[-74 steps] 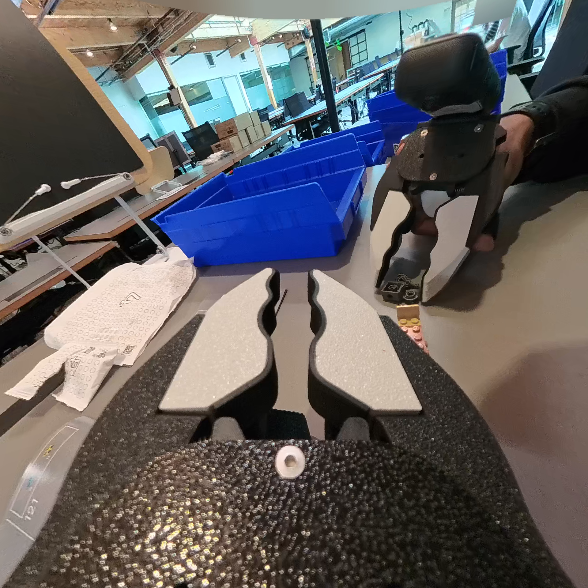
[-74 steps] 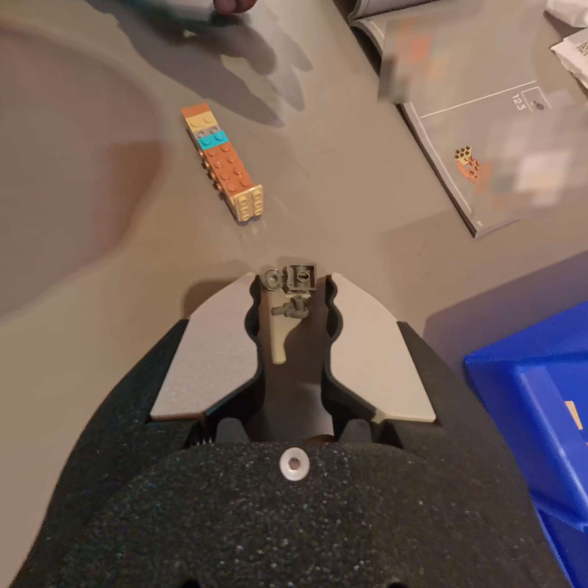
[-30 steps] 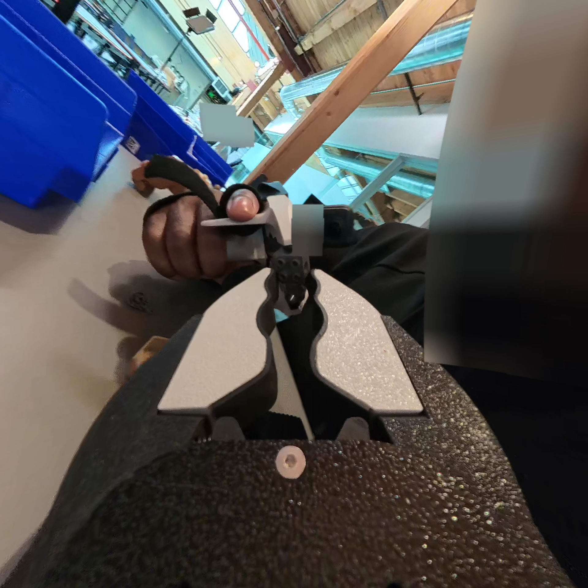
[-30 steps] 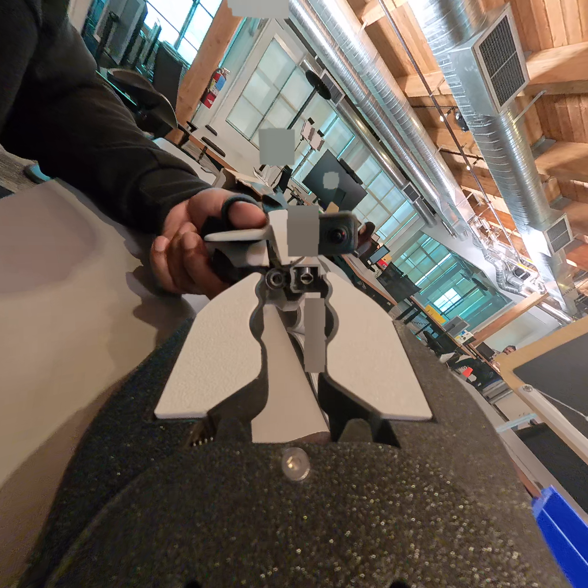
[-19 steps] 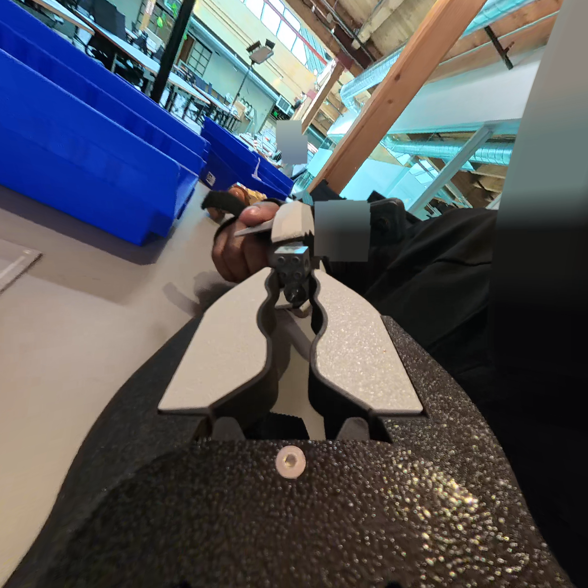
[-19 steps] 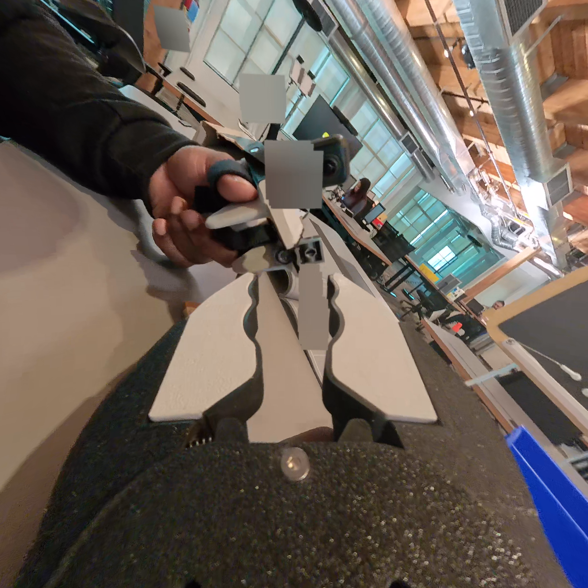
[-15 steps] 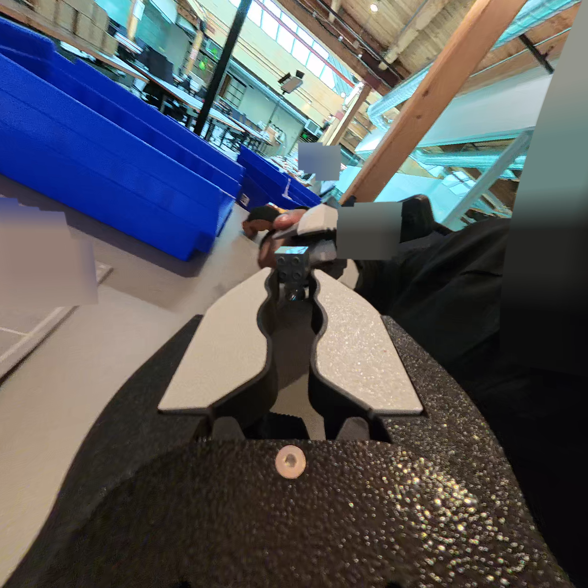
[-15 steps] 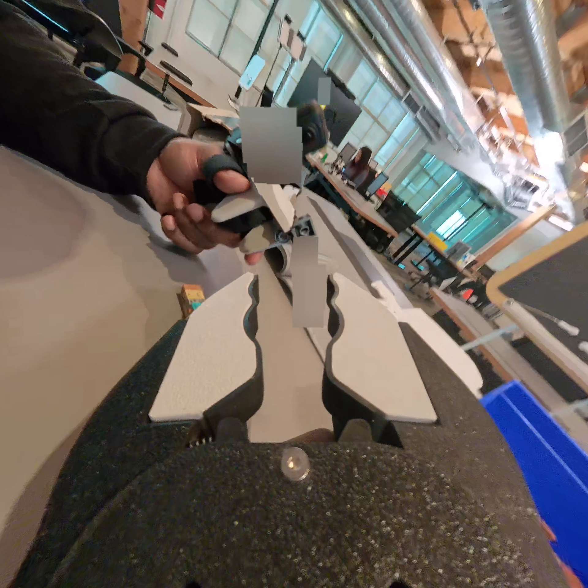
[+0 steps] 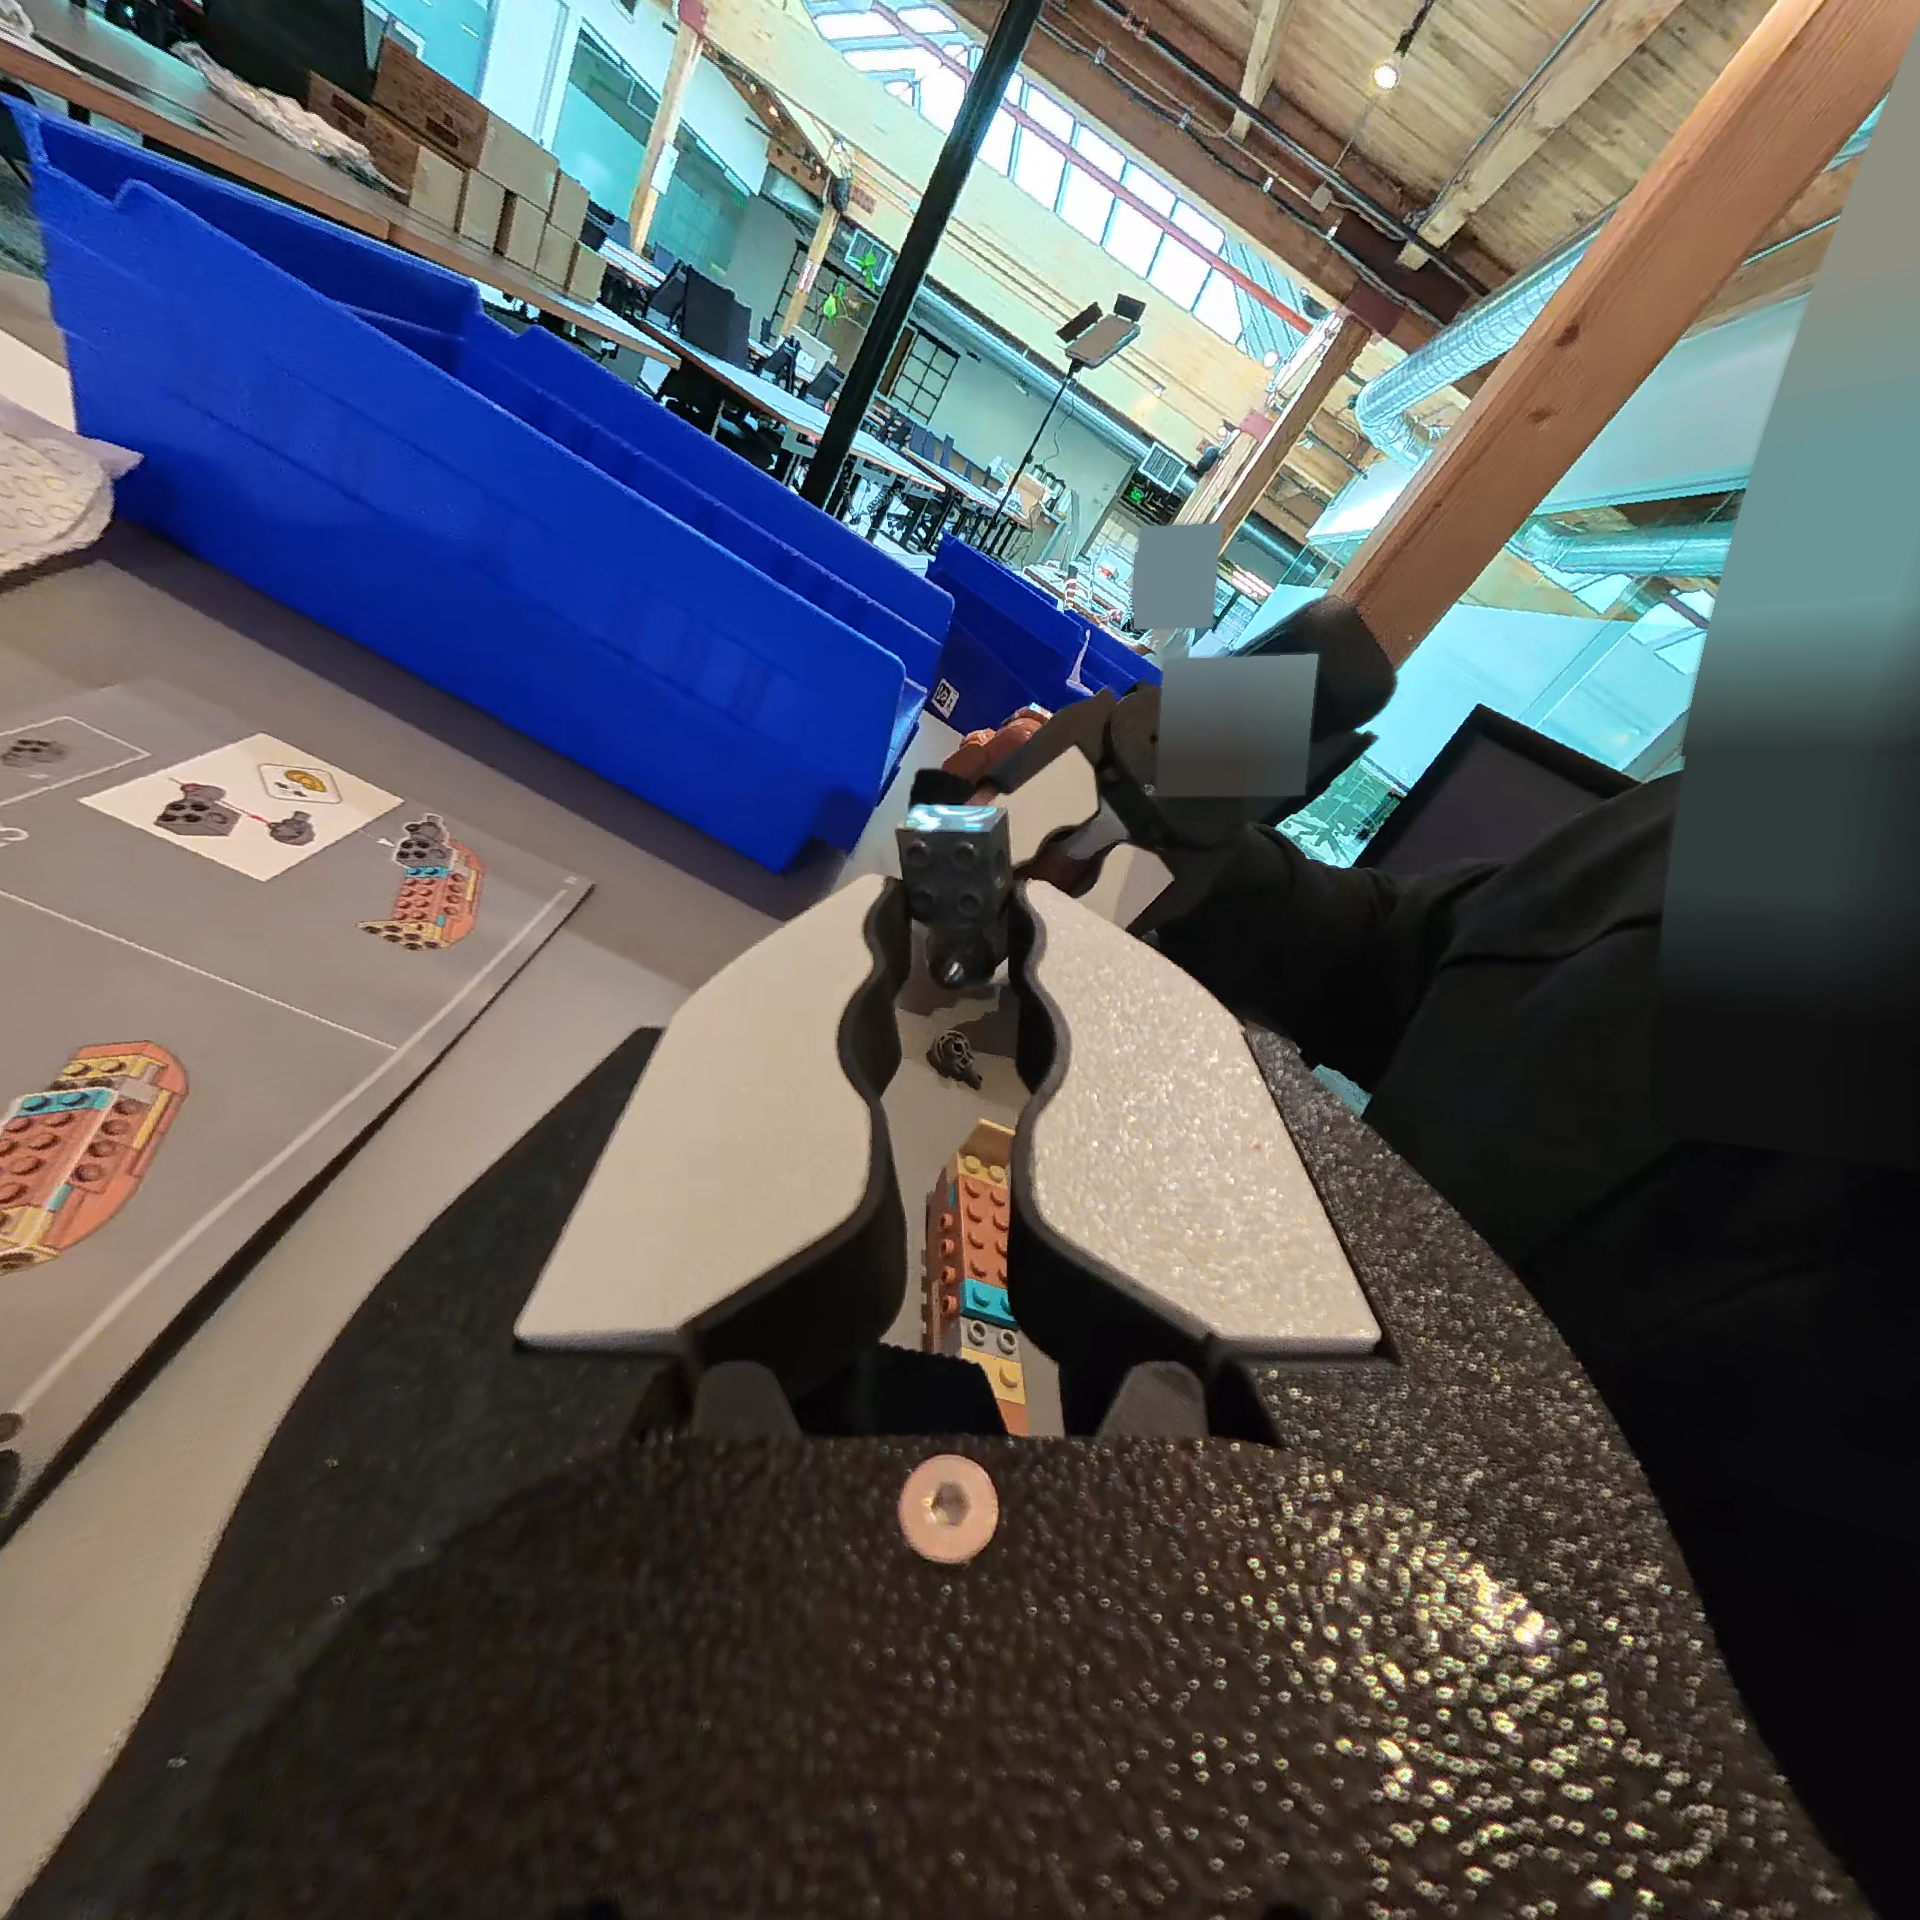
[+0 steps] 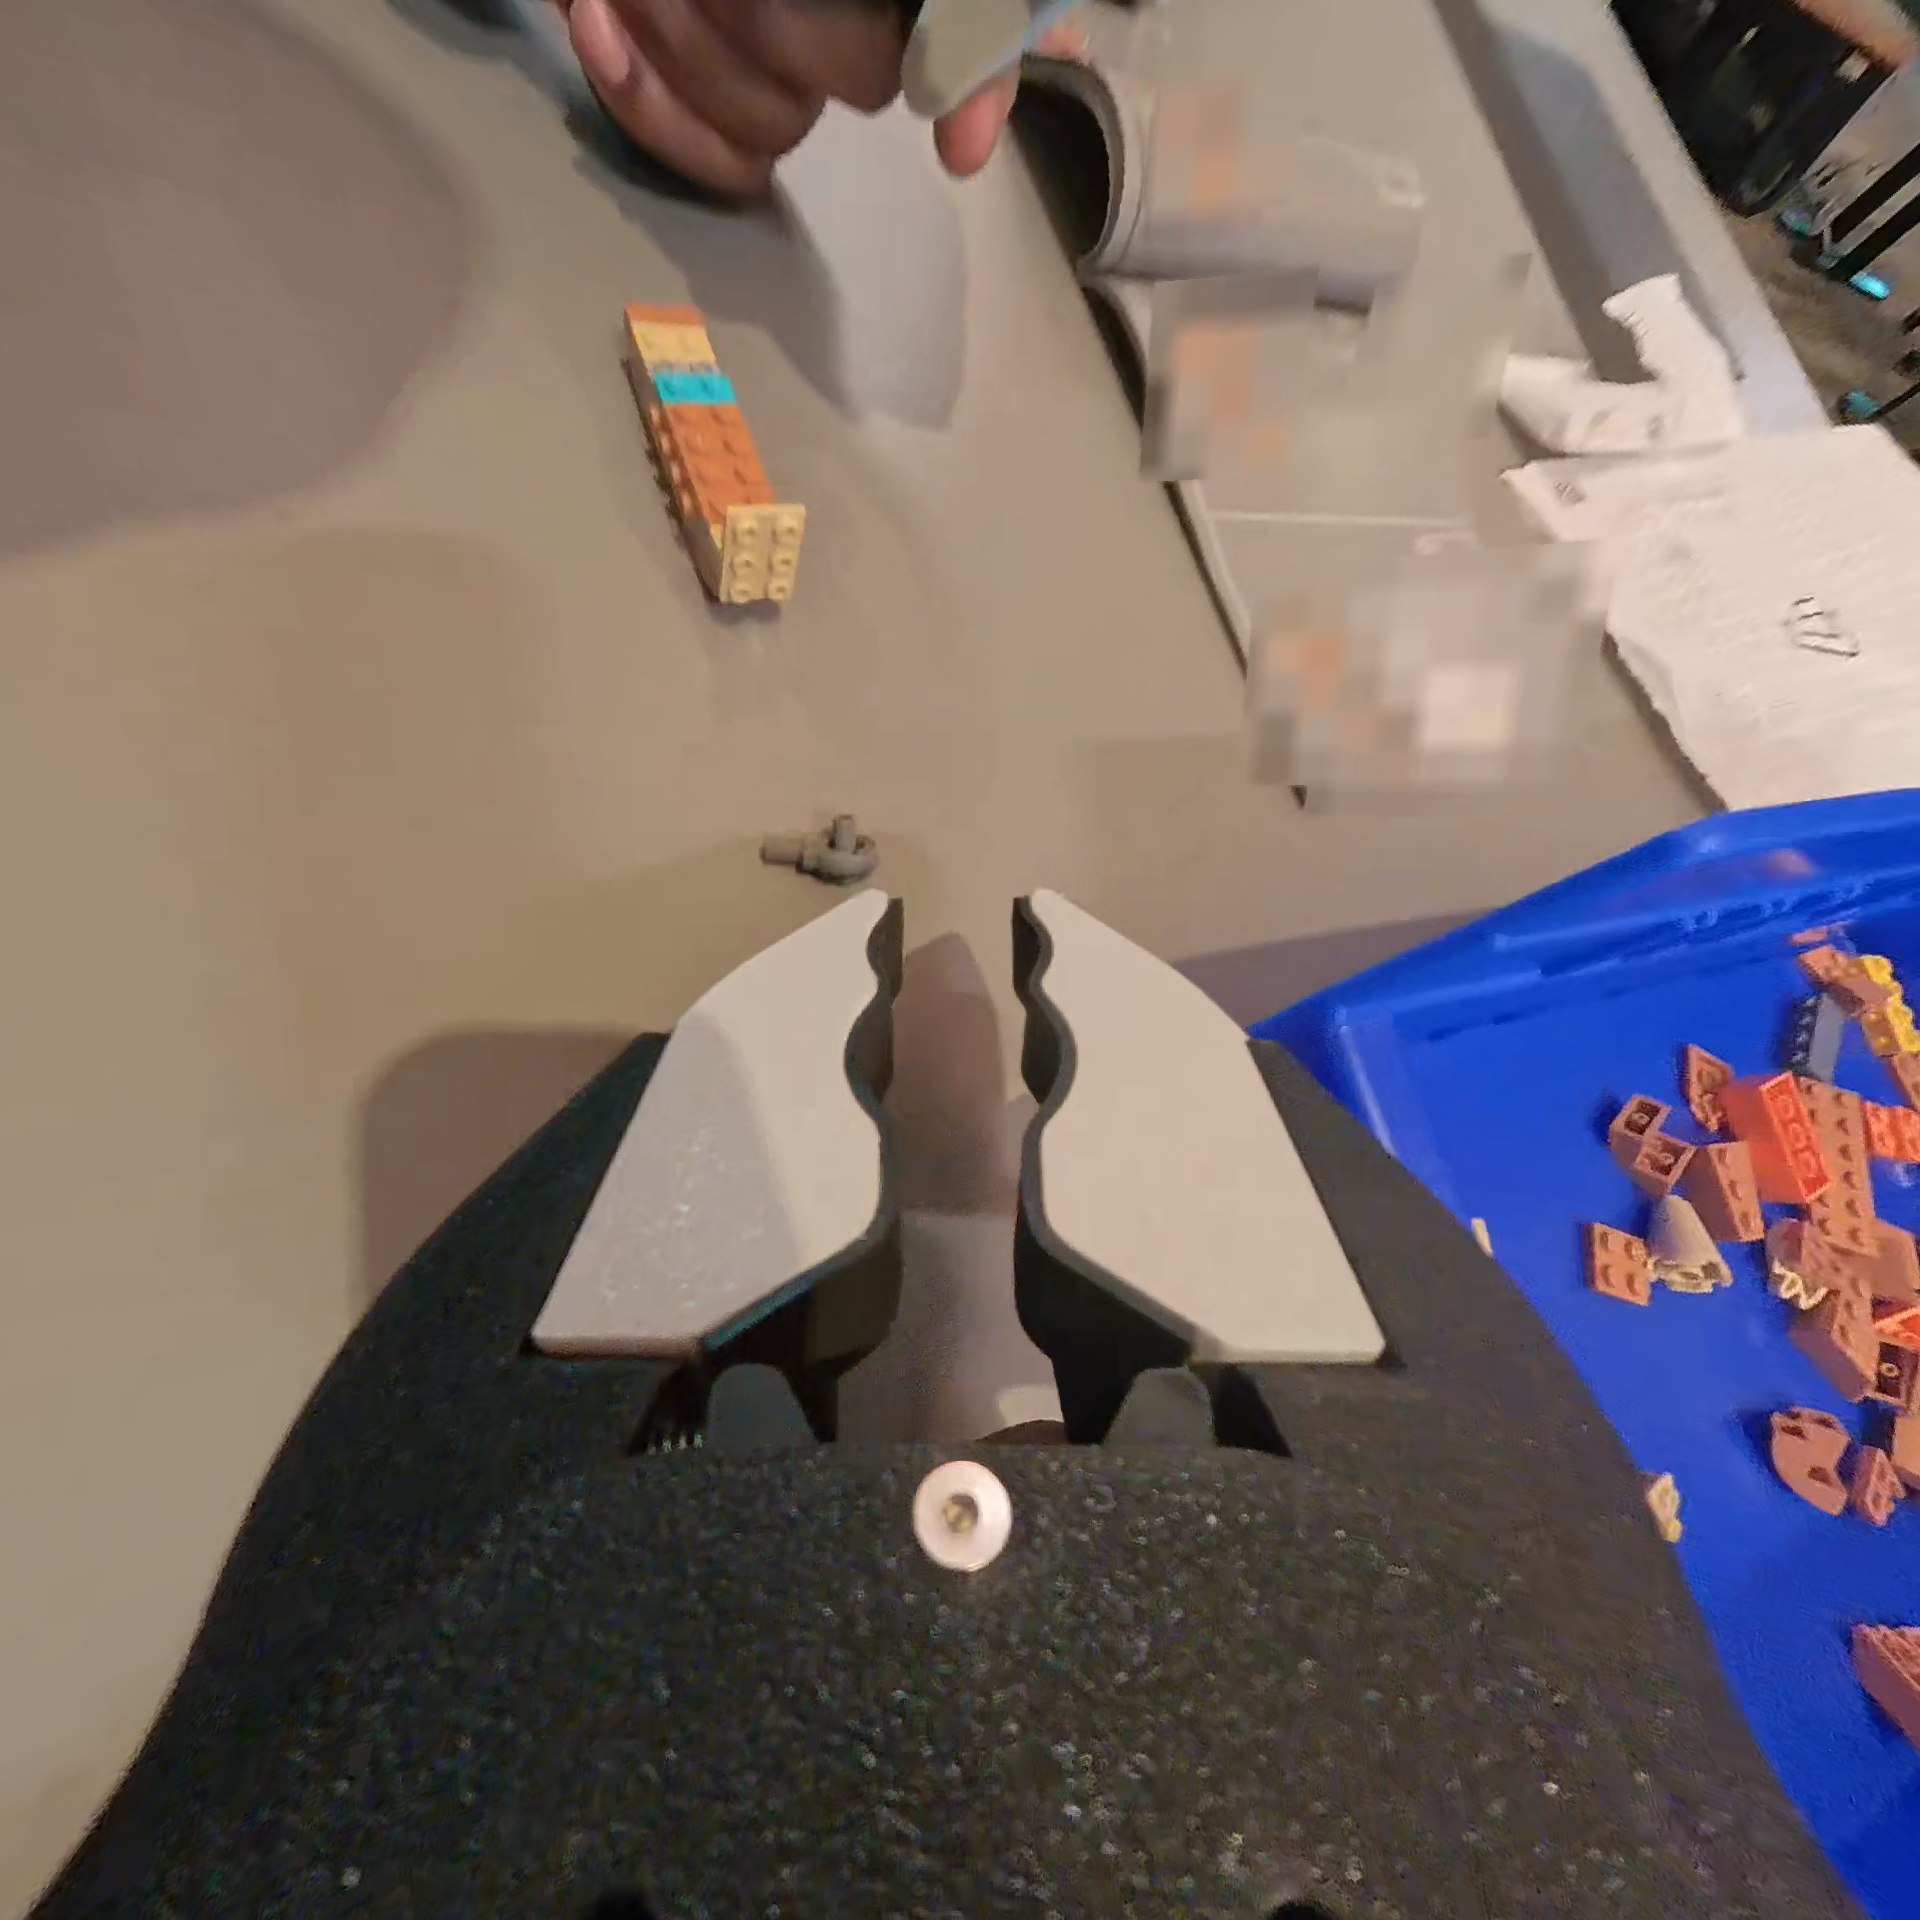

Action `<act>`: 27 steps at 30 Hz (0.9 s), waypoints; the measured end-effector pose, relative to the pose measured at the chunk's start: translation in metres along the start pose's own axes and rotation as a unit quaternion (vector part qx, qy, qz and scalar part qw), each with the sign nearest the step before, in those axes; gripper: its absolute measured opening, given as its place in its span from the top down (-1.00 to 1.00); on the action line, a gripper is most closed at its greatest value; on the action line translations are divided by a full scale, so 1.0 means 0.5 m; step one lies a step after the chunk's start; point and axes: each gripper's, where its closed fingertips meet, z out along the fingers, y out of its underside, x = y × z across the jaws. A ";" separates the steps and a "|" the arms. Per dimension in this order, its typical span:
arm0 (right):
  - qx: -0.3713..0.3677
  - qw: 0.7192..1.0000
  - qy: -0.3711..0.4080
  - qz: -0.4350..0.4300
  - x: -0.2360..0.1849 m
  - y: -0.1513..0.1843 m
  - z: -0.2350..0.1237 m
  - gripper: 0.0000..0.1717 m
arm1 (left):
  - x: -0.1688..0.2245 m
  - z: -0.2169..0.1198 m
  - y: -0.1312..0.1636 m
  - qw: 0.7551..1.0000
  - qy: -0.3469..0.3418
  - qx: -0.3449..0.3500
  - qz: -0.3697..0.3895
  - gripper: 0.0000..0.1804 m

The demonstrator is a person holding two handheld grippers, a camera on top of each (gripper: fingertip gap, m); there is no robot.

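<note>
The left gripper (image 9: pixel 954 902) pinches a dark grey studded brick (image 9: pixel 954 871) between its fingertips, above a picture booklet (image 9: pixel 208 935). The right gripper (image 10: pixel 956 912) stands narrowly apart and bare, near a small grey connector piece (image 10: pixel 821 854); farther off lies an orange brick strip (image 10: pixel 717 447). Writing too blurred to read.

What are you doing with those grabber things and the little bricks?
A person holds a grabber in each hand over a grey table. The left gripper pinches a small dark grey studded brick piece at its fingertips. The right gripper is open and holds nothing; a tiny grey connector piece lies on the table just ahead of it. An orange, tan and teal brick strip lies farther off, beside a blue bin of loose bricks.
</note>
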 end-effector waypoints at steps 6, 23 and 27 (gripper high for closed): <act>-0.050 0.999 -0.019 -0.012 -0.019 0.030 0.015 0.79 | -0.002 0.000 0.003 1.000 -0.001 -0.004 -0.006 0.80; -0.061 0.995 -0.050 0.054 -0.045 0.018 0.032 0.79 | -0.006 0.007 0.018 0.999 -0.013 -0.024 -0.016 0.80; -0.065 0.995 -0.043 0.066 -0.042 0.015 0.036 0.78 | -0.006 0.008 0.020 0.999 -0.013 -0.028 -0.019 0.80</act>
